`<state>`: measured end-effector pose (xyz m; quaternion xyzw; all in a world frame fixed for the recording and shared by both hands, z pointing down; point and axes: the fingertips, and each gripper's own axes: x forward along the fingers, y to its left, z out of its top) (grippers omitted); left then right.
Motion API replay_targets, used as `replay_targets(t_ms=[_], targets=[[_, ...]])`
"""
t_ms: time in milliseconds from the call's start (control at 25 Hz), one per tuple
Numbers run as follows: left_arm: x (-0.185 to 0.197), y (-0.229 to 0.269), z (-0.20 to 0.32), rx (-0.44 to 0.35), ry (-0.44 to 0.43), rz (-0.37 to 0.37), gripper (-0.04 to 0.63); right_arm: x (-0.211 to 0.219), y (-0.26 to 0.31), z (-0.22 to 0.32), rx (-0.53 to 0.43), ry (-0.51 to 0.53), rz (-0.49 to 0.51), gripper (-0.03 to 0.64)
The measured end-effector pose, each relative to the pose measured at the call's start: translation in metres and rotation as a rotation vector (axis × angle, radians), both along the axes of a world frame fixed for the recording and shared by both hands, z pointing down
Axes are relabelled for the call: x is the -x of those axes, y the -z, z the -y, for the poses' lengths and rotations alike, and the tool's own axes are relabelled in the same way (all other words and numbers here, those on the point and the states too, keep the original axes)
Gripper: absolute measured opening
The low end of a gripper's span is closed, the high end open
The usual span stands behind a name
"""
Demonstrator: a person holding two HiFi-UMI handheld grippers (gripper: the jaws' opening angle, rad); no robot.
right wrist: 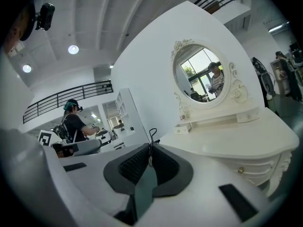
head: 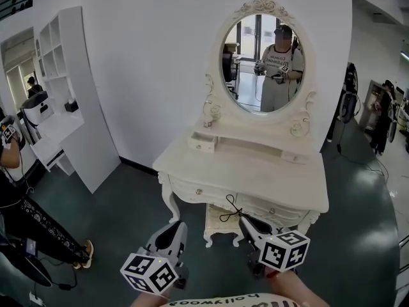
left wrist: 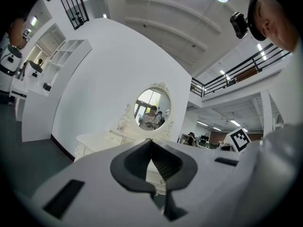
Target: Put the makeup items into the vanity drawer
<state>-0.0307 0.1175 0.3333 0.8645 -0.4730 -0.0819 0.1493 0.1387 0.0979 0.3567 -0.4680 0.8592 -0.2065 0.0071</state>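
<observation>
Currently facing a white vanity (head: 255,171) against the far wall, with an oval mirror (head: 263,62) on top. Noted in the mirror: reflection of a person holding both grippers at chest height.

Found two front drawers (head: 199,191) under the tabletop, both shut, each with a small knob. Found two small drawers (head: 203,142) on the raised shelf at the far edge, one left and one right, also shut. Spotted a white stool (head: 220,226) tucked beneath the vanity.

Logged left gripper (head: 174,232) (left wrist: 151,143) low at near left, short of the vanity. Jaws closed tip to tip, with nothing between them.

Logged right gripper (head: 246,221) (right wrist: 150,148) at near right, close to the vanity front. Jaws clamped on a thin black looped item (head: 229,211) (right wrist: 151,135). Loop sticking out past the tips toward the drawers, not touching them. Cannot tell what kind of item.

Also noted: white shelf unit (head: 64,75) at far left, a person (head: 9,149) at the left edge beside it, and dark grey-green floor (head: 121,210) all round.
</observation>
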Motion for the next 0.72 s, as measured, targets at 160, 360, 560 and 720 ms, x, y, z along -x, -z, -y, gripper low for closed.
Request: replay_targets(t_ms=[160, 360, 560, 720], targets=[[-0.009, -0.009, 0.011, 0.007, 0.014, -0.015, 0.008, -0.01, -0.006, 0.012, 0.0, 0.01, -0.012, 0.041], [-0.019, -0.012, 0.018, 0.003, 0.018, -0.009, 0.008, -0.018, -0.009, 0.024, -0.011, 0.017, -0.003, 0.041], [-0.018, -0.02, 0.022, 0.021, 0.044, -0.005, 0.008, -0.021, -0.018, 0.032, 0.008, 0.031, 0.007, 0.041], [-0.021, -0.026, 0.027, 0.039, 0.045, -0.007, 0.008, -0.022, -0.024, 0.036, 0.017, 0.036, 0.014, 0.041]])
